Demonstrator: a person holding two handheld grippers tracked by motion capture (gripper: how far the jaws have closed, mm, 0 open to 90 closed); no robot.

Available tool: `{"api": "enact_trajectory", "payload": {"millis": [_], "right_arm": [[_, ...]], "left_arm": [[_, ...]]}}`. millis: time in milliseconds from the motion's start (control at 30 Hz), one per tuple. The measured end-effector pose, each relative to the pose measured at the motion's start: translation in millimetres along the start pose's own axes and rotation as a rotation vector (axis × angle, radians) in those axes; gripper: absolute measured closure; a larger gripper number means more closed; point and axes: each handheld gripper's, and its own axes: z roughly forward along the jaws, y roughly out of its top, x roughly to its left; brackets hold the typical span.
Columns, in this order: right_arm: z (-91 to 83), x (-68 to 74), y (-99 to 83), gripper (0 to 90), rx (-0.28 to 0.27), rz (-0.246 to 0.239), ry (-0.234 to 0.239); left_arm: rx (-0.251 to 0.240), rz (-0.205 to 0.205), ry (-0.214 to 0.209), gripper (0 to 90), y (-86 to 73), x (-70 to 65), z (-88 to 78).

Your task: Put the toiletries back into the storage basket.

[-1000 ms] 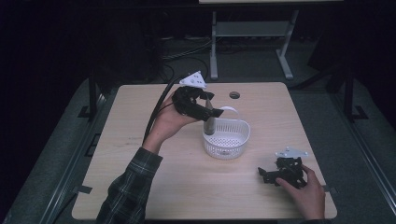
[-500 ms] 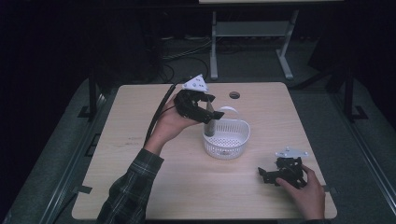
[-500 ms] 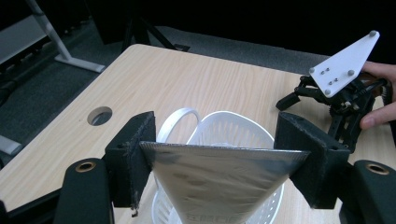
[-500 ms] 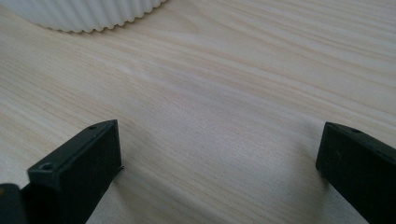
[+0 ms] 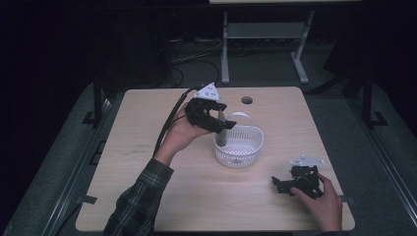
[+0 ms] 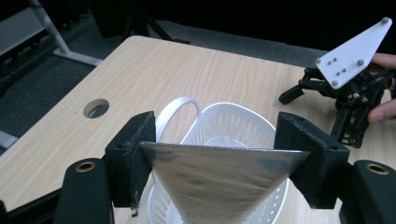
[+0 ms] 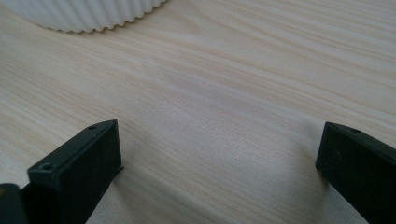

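Above the near-left rim of the white basket (image 5: 238, 146), held up off the table: left gripper (image 5: 220, 122), clamped across the wide top edge of a silvery funnel-shaped piece (image 6: 219, 179), narrow end pointing down into the basket. Handle arched on the basket's far side. Faint embossed lettering near the piece's lower end, too blurred to read. At the near-right corner of the wooden table (image 5: 147, 123), close to the edge: right gripper (image 5: 281, 183), resting low on the wood, jaws spread wide with only bare tabletop between them, well apart from the basket. Plenty of bare wood to the left and front of the basket; round hole (image 5: 247, 100) near the far edge. Dark floor beyond every side.
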Motion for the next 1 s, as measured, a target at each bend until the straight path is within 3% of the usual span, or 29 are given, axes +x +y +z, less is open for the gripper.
{"api": "enact_trajectory", "payload": {"millis": [1000], "right_arm": [[0.1,0.0,0.0,0.0,0.000,0.000,0.000]], "left_arm": [[0.023,-0.023,0.007,29.6,-26.2,-4.7,23.9]]}}
